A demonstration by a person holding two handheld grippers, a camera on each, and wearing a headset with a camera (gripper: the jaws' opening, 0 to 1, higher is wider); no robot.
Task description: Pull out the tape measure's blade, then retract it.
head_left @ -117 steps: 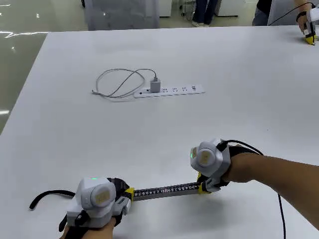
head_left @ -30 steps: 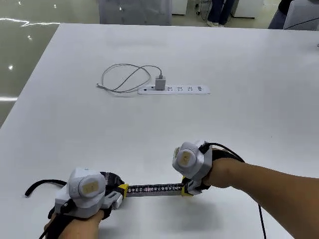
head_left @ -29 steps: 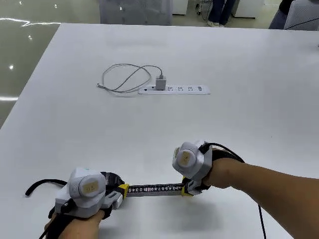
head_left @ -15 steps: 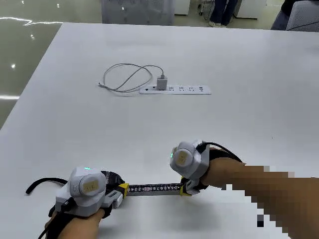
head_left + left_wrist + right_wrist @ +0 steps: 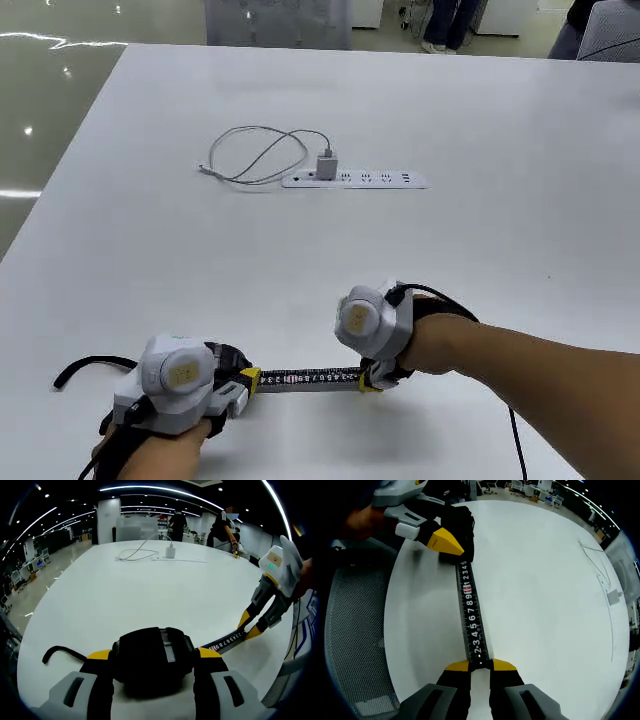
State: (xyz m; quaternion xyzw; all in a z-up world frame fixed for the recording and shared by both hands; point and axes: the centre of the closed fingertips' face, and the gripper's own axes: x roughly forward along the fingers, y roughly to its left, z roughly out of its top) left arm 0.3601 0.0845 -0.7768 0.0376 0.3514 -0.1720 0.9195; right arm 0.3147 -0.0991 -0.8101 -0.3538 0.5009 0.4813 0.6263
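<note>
While left claw (image 5: 153,654) clamps the case (image 5: 150,667), right claw (image 5: 480,666) pinches the outstretched blade (image 5: 470,612).

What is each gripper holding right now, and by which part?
The left gripper clamps the tape measure's black case across its sides. The right gripper pinches the free end of the blade, which is drawn out between them.

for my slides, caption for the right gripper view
Right gripper pinches the end of the blade, which runs across the table to the left gripper.
</note>
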